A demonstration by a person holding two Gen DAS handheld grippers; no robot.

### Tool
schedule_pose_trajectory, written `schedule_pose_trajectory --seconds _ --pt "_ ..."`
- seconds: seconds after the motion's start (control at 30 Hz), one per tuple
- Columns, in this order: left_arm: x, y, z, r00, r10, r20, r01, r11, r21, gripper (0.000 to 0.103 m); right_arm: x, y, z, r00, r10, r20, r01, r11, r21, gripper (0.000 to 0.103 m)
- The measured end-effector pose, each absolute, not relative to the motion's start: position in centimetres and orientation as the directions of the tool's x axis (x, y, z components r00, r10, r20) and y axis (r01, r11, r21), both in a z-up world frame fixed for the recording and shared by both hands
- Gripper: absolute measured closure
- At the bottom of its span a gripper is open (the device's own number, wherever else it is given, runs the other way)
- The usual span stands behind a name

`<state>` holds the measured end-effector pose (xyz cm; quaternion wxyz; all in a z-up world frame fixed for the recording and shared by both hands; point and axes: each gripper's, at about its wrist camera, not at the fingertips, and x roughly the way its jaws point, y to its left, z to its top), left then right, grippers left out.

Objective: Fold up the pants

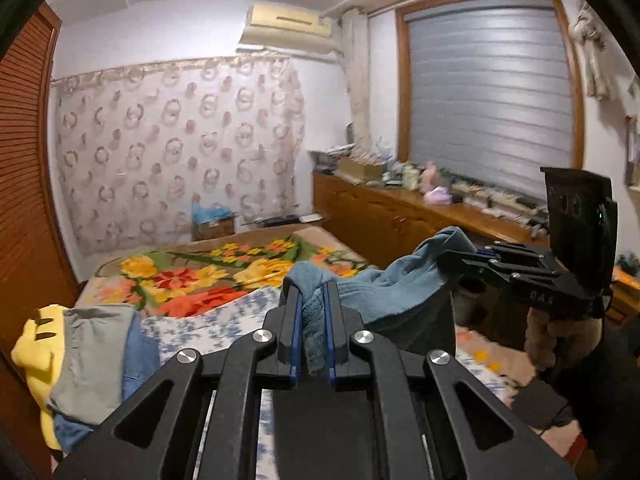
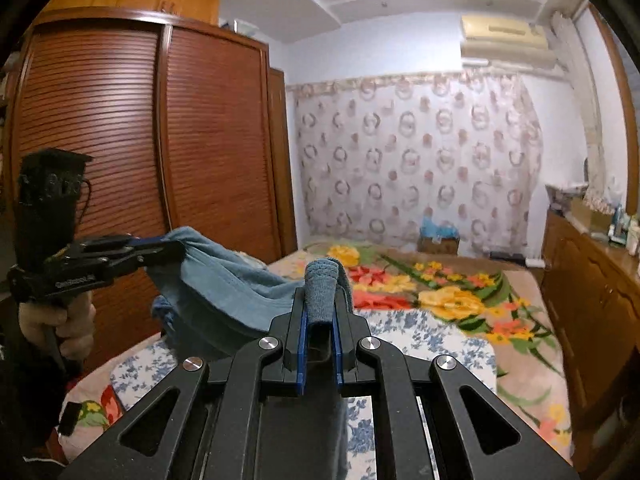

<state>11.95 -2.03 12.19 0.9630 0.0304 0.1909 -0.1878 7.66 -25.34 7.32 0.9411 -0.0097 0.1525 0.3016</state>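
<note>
— Overhead, how much open room is seen around the grippers?

— Plenty of air is left above the bed [image 2: 520,364]. It is bounded on one side by the louvred wardrobe [image 2: 160,140] and on the other by a long wooden cabinet [image 1: 384,216] under the window blind [image 1: 488,96]. At the far end a patterned curtain [image 1: 180,140] is hung across the wall. A blue-and-white floral sheet [image 2: 420,340] is spread over the near part of the flowered blanket [image 1: 192,276], and its far edge is seen just beyond the fingers.

— Is anything piled near the edge?

— A stack of clothes [image 1: 88,364], yellow, grey and blue, is seen at the wardrobe side of the bed.

— And the pants?

— The blue pants [image 1: 384,284] are held in the air above the sheet, stretched between both tools. The left gripper [image 1: 314,320] is clamped on a bunched fold of the fabric; the right gripper [image 2: 320,316] is closed on a ribbed band rolled over its tips. Between them the cloth is sagged in soft folds, and a darker part is hung below.

— Are the hands shown?

— A hand [image 2: 60,320] is wrapped around the left tool's handle.
</note>
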Motion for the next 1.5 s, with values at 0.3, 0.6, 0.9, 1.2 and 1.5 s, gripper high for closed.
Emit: schedule_pose_trajectory --seconds 0.3,0.6,0.9,1.2,1.5 --pt "17.0 -0.2 14.4 0.908 -0.232 -0.348 0.257 0.966 0.028 0.093 15.6 -21.2 11.6 0.799 0.532 -0.28 -0.547 0.836 0.029 0.093" --pt "15.3 0.2 7.9 0.842 -0.216 -0.494 0.281 0.958 0.059 0.093 14.6 -19.5 5.8 0.729 0.532 -0.432 -0.578 0.816 0.029 0.093" --pt "10.7 0.8 4.2 0.811 -0.26 -0.525 0.298 0.954 -0.012 0.093 13.1 -19.9 4.2 0.65 0.584 -0.486 -0.624 0.776 0.099 0.093" --pt "7.9 0.6 2.0 0.786 -0.28 -0.552 0.286 0.955 -0.078 0.093 10.3 -21.8 1.6 0.618 0.605 -0.502 -0.624 0.766 0.154 0.093" --pt "6.8 0.2 0.8 0.773 -0.287 -0.566 0.293 0.953 -0.083 0.093 9.2 -21.3 0.2 0.619 0.584 -0.525 -0.611 0.778 0.146 0.093"
